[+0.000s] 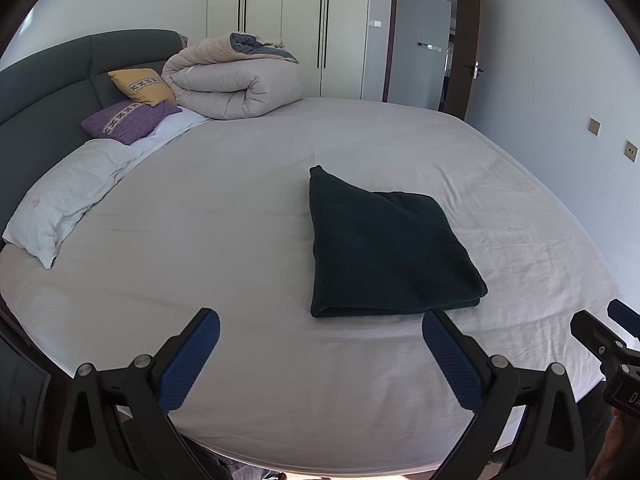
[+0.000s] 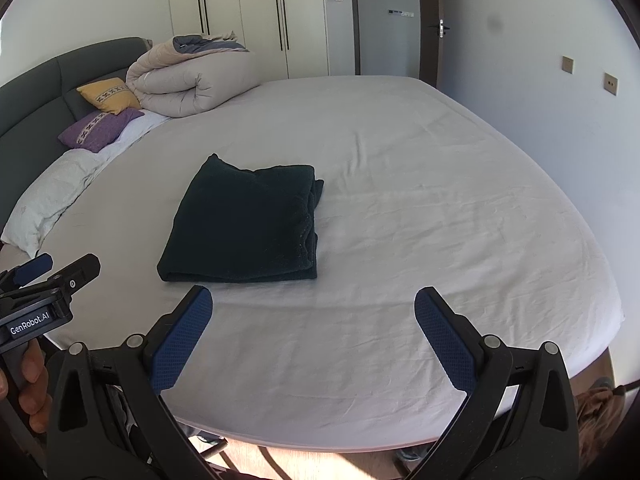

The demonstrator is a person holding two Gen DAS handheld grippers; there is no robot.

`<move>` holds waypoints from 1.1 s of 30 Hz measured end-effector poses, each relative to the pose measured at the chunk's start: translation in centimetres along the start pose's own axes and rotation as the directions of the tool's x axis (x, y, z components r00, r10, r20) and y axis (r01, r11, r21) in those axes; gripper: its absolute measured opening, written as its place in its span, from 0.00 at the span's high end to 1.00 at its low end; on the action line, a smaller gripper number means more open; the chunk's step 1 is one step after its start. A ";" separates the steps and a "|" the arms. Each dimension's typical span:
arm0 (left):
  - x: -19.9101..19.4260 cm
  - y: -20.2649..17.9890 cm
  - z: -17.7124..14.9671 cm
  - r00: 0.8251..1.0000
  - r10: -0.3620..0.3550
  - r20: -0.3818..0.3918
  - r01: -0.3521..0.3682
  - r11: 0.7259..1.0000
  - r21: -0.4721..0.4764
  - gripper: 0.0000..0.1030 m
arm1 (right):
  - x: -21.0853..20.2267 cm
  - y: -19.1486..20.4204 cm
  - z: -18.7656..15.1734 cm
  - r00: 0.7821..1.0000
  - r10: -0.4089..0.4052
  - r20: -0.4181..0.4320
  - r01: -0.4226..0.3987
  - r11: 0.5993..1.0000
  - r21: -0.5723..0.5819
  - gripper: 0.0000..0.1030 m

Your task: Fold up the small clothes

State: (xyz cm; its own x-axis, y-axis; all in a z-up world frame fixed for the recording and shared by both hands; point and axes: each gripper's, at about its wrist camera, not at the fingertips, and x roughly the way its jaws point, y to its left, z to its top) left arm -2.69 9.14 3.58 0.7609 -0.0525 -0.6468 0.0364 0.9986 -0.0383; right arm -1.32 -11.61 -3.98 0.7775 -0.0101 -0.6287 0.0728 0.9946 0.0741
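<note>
The left gripper (image 1: 320,334) is hovering with its jaws spread wide and gripping nothing, just off the near edge of the bed (image 1: 248,208); the right gripper (image 2: 314,308) is doing the same beside it. The dark garment (image 1: 384,248) is lying folded into a thick rectangle towards the bed's near edge, apart from both grippers. The fold is looking nearly finished. Any tidying is best done by pinching both near corners together, lifting evenly, keeping layers aligned.

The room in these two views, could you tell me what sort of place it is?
A bedroom, most likely: a wide bed with pillows by the headboard, a rolled duvet, and a tall wardrobe behind.
</note>
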 end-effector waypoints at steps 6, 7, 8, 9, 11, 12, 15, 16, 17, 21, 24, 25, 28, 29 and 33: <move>0.2 0.1 -0.1 1.000 -0.008 -0.003 0.008 1.000 -0.002 0.00 | 0.3 0.8 -0.1 1.000 0.004 -0.003 -0.004 1.000 -0.002 0.00; 0.2 0.2 -0.1 1.000 -0.009 -0.004 0.009 1.000 -0.003 0.00 | 0.4 0.9 -0.1 1.000 0.007 -0.006 -0.007 1.000 -0.001 0.00; 0.2 0.2 -0.1 1.000 -0.008 -0.005 0.008 1.000 -0.003 0.00 | 0.6 0.9 -0.2 1.000 0.008 -0.009 -0.008 1.000 0.000 0.00; 0.3 0.2 -0.1 1.000 -0.008 -0.006 0.008 1.000 -0.002 0.00 | 0.6 1.0 -0.2 1.000 0.008 -0.010 -0.008 1.000 0.001 0.00; 0.3 0.2 -0.1 1.000 -0.007 -0.007 0.007 1.000 -0.001 0.00 | 0.8 1.0 -0.2 1.000 0.008 -0.012 -0.008 1.000 0.000 0.00; 0.4 0.3 -0.1 1.000 -0.007 -0.009 0.007 1.000 -0.002 0.00 | 0.9 1.0 -0.2 1.000 0.009 -0.013 -0.009 1.000 0.000 0.00; 0.6 0.3 -0.2 1.000 -0.007 -0.012 0.007 1.000 -0.002 0.00 | 1.2 1.1 -0.2 1.000 0.011 -0.018 -0.011 1.000 0.003 0.00; 0.6 0.3 -0.2 1.000 -0.007 -0.012 0.007 1.000 -0.002 0.00 | 1.3 1.1 -0.3 1.000 0.011 -0.019 -0.011 1.000 0.004 0.00; 0.6 0.3 -0.2 1.000 -0.007 -0.013 0.007 1.000 -0.001 0.00 | 1.3 1.1 -0.3 1.000 0.010 -0.019 -0.010 1.000 0.004 0.00; 0.6 0.3 -0.2 1.000 -0.007 -0.013 0.007 1.000 -0.002 0.00 | 1.6 1.1 -0.3 1.000 0.010 -0.022 -0.010 1.000 0.002 0.00; 0.6 0.3 -0.3 1.000 -0.007 -0.013 0.007 1.000 -0.003 0.00 | 1.8 1.2 -0.4 1.000 0.010 -0.027 -0.010 1.000 0.002 0.00; 0.6 0.3 -0.2 1.000 -0.007 -0.013 0.007 1.000 -0.003 0.00 | 1.8 1.3 -0.5 1.000 0.009 -0.027 -0.009 1.000 0.002 0.00; 0.6 0.3 -0.2 1.000 -0.008 -0.014 0.008 1.000 -0.003 0.00 | 2.1 1.4 -0.6 1.000 0.008 -0.029 -0.008 1.000 0.000 0.00; 0.7 0.3 -0.3 1.000 -0.009 -0.015 0.009 1.000 -0.004 0.00 | 2.1 1.4 -0.6 1.000 0.007 -0.029 -0.007 1.000 0.000 0.00; 0.7 0.3 -0.3 1.000 -0.008 -0.014 0.008 1.000 -0.005 0.00 | 2.2 1.6 -0.9 0.999 0.005 -0.032 -0.005 1.000 0.002 0.00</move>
State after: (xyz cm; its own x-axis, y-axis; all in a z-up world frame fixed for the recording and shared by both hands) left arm -2.36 9.41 2.93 0.7517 -0.0606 -0.6567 0.0395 0.9981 -0.0469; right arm 0.02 -9.93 -5.93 0.7576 -0.0013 -0.6527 0.0697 0.9945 0.0788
